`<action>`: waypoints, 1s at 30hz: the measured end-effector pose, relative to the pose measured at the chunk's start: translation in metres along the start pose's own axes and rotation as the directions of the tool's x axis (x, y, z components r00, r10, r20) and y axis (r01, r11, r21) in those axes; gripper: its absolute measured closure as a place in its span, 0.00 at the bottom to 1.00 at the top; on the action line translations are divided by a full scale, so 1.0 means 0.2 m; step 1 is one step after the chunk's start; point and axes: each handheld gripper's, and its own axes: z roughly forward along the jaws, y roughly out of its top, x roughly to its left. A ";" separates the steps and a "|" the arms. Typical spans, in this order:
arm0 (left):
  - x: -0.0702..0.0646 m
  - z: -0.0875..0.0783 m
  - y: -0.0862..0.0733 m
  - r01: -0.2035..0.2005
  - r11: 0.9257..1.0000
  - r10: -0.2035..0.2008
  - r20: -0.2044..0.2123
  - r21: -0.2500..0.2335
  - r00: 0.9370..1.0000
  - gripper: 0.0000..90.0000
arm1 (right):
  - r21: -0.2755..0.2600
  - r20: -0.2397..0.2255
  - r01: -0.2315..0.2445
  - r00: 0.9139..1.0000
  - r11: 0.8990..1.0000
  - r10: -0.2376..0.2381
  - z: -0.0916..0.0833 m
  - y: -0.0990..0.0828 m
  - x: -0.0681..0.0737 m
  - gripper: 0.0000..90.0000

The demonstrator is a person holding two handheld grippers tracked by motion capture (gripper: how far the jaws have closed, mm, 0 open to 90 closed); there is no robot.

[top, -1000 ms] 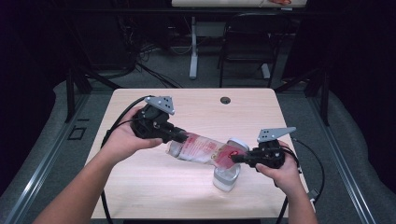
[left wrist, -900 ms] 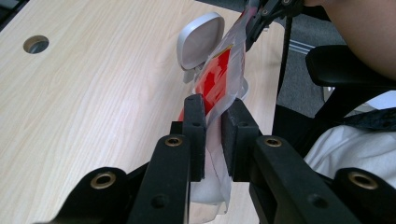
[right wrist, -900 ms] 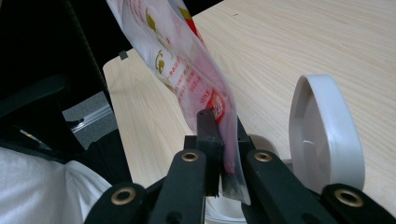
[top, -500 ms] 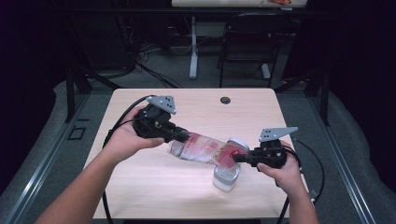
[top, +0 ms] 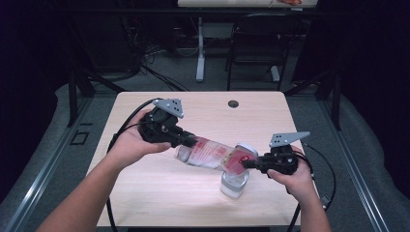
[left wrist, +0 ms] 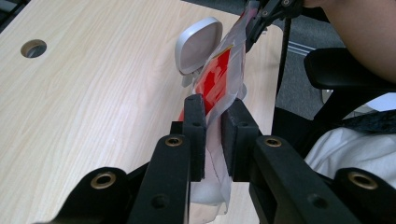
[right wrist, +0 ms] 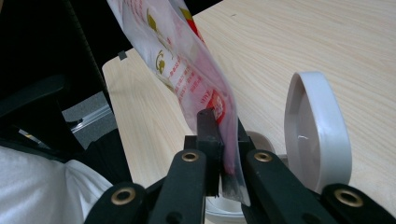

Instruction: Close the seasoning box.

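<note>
While both tongs [top: 191, 141] [top: 246, 164] clamp the pouch [top: 212, 153] ends, open-lidded jar [top: 235, 181] beneath, contents unclear

Bright overhead light falls on the pale table [top: 145, 203], the far room lies dark, and close jaws blur slightly.

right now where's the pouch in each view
High view: pouch at centre, stretched between the left gripper and right gripper.
Left gripper view: runs up from the jaws, centre.
Right gripper view: rises from the jaws to top centre.
Shared landmark: the jar's open lid.
</note>
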 end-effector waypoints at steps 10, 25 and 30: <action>0.00 0.00 0.00 0.001 1.000 -0.001 -0.002 0.001 1.000 0.90 | 0.002 -0.007 0.001 1.000 1.000 -0.001 0.00 0.00 0.00 0.99; 0.00 -0.01 0.00 0.000 1.000 0.000 -0.003 -0.001 1.000 0.90 | 0.001 -0.019 0.000 1.000 1.000 0.000 0.01 0.00 0.01 0.99; 0.00 -0.01 0.00 0.000 1.000 0.000 -0.006 -0.003 1.000 0.90 | 0.001 -0.025 0.002 1.000 1.000 -0.002 0.01 0.00 0.01 0.99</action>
